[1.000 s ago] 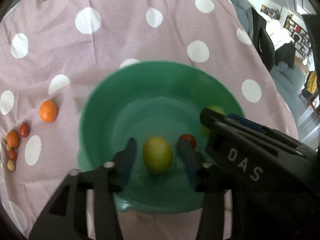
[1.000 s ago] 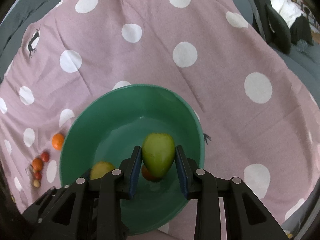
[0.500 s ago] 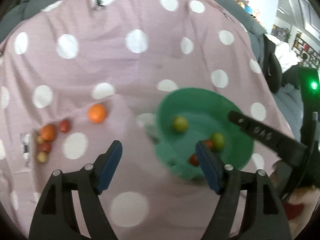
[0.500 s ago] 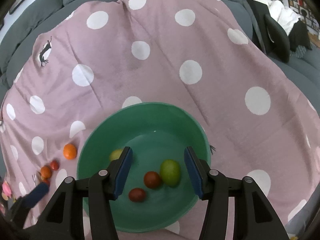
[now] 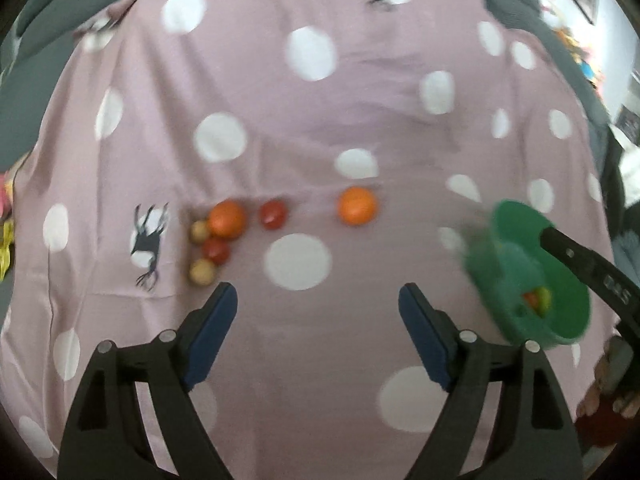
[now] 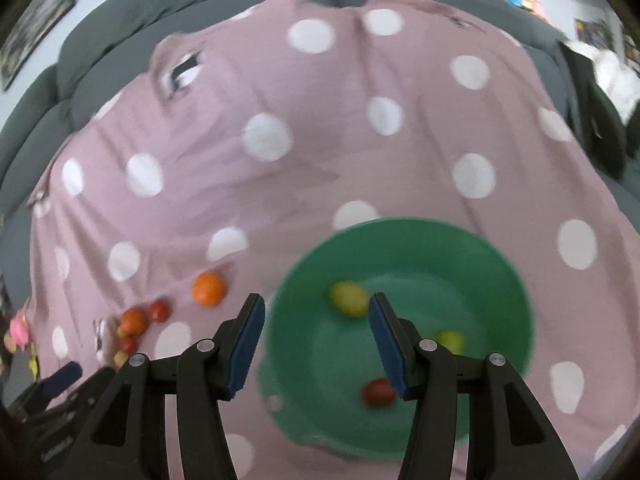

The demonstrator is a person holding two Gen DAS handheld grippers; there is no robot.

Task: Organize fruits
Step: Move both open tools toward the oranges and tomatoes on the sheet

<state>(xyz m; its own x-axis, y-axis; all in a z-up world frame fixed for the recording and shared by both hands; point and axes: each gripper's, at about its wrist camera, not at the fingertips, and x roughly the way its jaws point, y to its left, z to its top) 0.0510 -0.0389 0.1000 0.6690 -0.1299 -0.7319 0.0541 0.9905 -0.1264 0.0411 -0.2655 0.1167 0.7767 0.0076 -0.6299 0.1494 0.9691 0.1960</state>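
Note:
My left gripper (image 5: 316,292) hovers over the pink dotted cloth, its jaws opening with nothing between them. Beyond its fingers lie an orange (image 5: 357,206), a red tomato (image 5: 273,213) and a cluster of small orange, red and yellowish fruits (image 5: 216,240). The green bowl (image 5: 516,216) sits at the right edge of this view. My right gripper (image 6: 316,303) stands open above the bowl's (image 6: 460,260) left rim. Inside lie a yellow-green fruit (image 6: 348,299), a green fruit (image 6: 450,340) and a red fruit (image 6: 376,392). The orange (image 6: 208,289) lies left of the bowl.
The cloth (image 5: 320,120) is draped over a grey sofa (image 6: 240,20) and has a black deer print (image 5: 146,240). A person's hand (image 5: 612,392) shows at the lower right of the left wrist view. A blue pad (image 6: 64,374) of the left gripper shows at the right view's lower left.
Both grippers let go of their fruits into the bowl and opened. The left gripper swung left to the loose fruits on the cloth. The right gripper drew back and left over the bowl's rim.

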